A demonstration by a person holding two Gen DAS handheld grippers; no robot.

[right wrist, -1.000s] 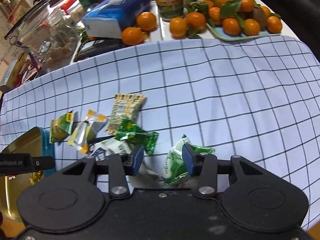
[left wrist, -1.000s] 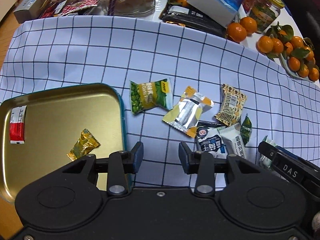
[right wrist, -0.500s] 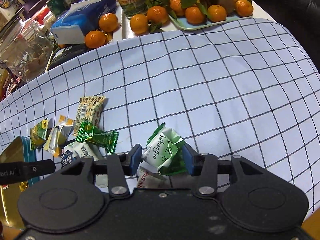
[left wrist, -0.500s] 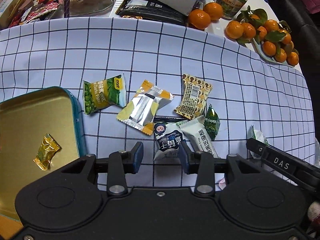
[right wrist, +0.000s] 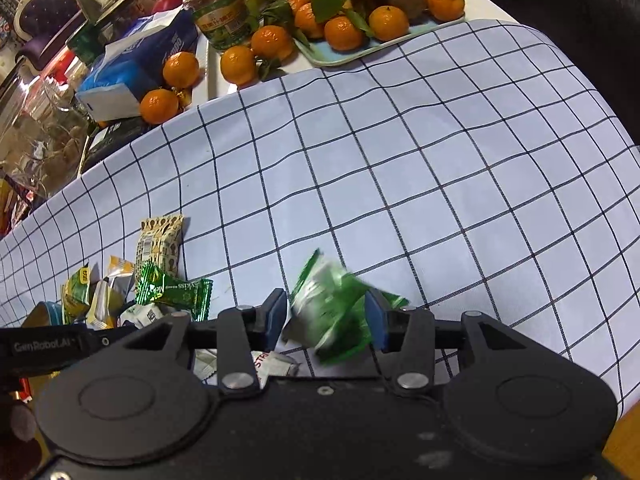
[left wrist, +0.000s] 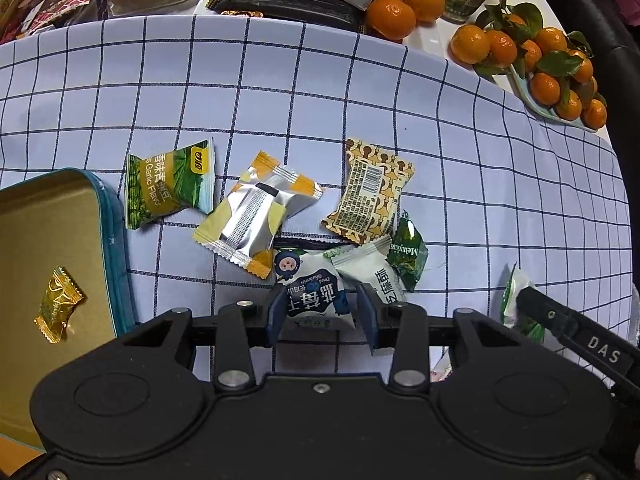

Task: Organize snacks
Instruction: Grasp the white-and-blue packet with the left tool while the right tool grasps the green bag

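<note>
Blue-white packet (left wrist: pixel 316 296) between left hand-held gripper (left wrist: pixel 322 314) pads – green-white packet (right wrist: pixel 332 312) at right hand-held gripper (right wrist: pixel 330 318)

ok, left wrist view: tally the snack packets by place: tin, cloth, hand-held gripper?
In the gold metal tin: 1 gold-foil candy
Lying on the blue checked cloth: 6 packets
In the right hand-held gripper: 1 green-and-white packet
Total: 8

Two wrist fisheyes, each angled steeply down over its own jaws, close above the checked cloth (left wrist: pixel 320 92) on the desk. Shared by both: the snack pile (left wrist: pixel 304 216) (right wrist: pixel 156 280), mid-frame in the left view, lower left in the right; mandarins (left wrist: pixel 532 56) (right wrist: pixel 360 12) along both upper edges.
</note>
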